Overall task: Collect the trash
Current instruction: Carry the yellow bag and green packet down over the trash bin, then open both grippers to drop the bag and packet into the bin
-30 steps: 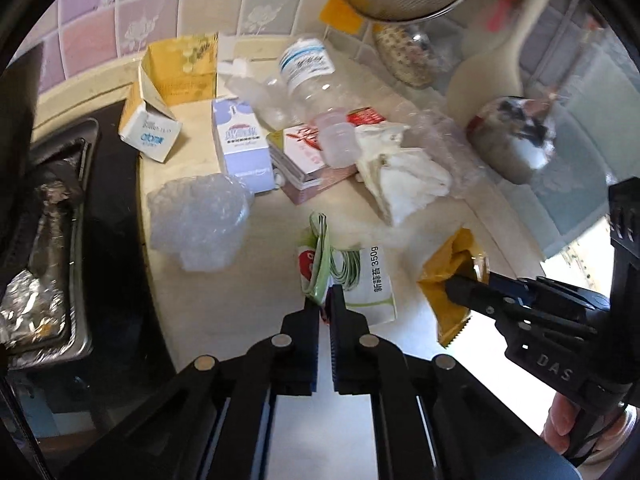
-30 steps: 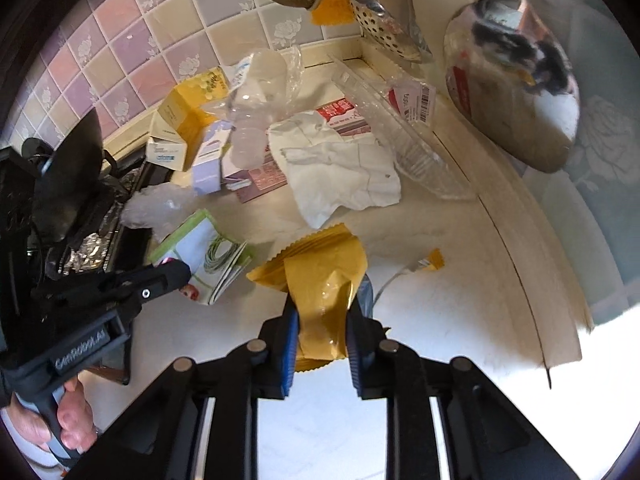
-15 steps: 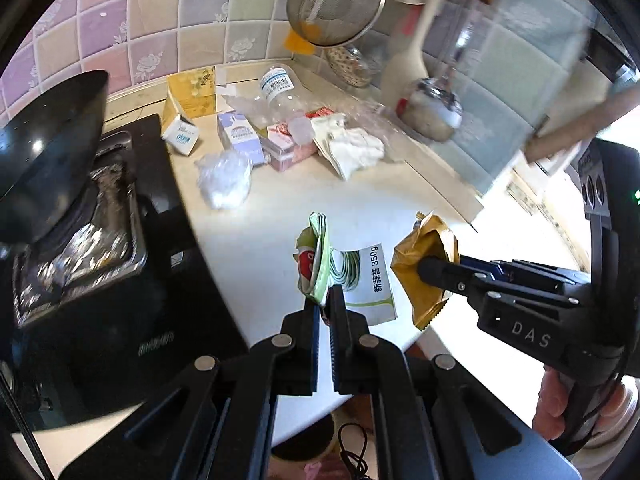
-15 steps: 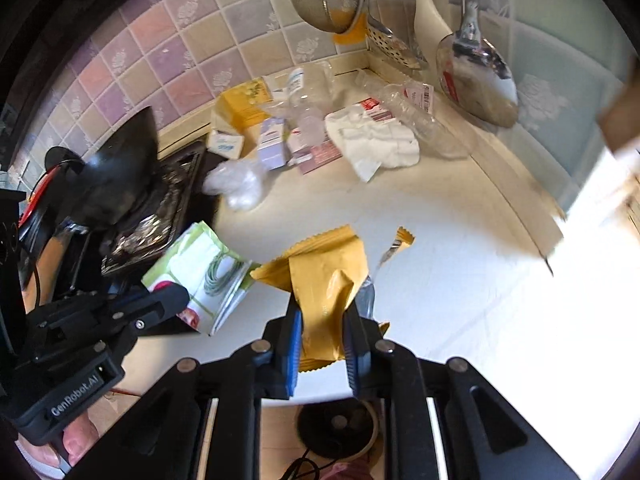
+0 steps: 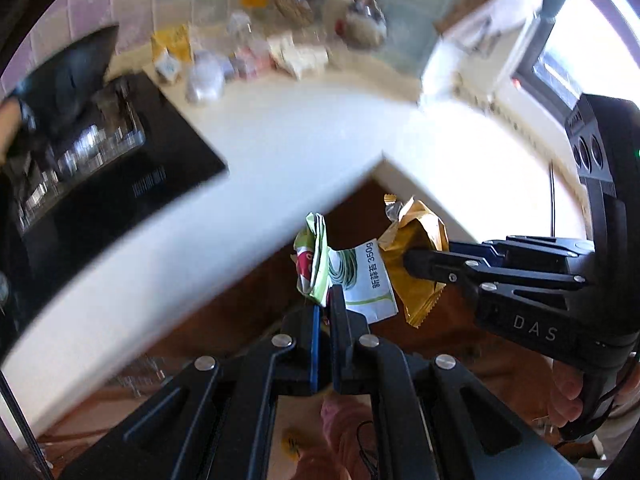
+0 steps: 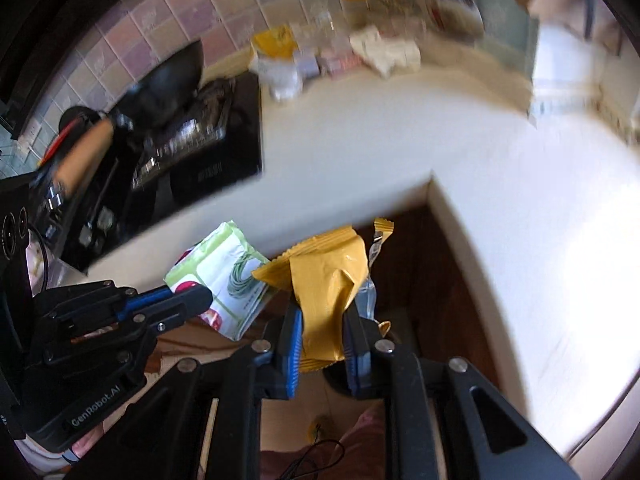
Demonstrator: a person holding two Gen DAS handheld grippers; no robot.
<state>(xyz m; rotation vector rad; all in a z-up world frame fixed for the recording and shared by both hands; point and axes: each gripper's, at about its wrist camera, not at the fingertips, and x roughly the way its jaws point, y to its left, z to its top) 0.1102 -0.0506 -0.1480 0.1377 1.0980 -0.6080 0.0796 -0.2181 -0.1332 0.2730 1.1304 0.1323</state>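
Left gripper (image 5: 325,302) clenched on a crumpled green-and-white plastic food bag (image 5: 344,276), held in the air past the white countertop's (image 5: 280,152) edge. Right gripper (image 6: 322,320) pinches a yellow foil snack wrapper (image 6: 326,284) just beside it, over brown floor (image 6: 416,264).

Off the counter's (image 6: 360,160) inner corner hang two wrappers side by side; the stove (image 6: 192,152) sits on its left, the trash pile (image 6: 340,56) at its back wall.

Bright daylight from 2-3 o'clock, glare blows out the countertop (image 6: 540,240). Heavy motion blur w/ far clutter smeared; fisheye bending, dark vignette at edges.
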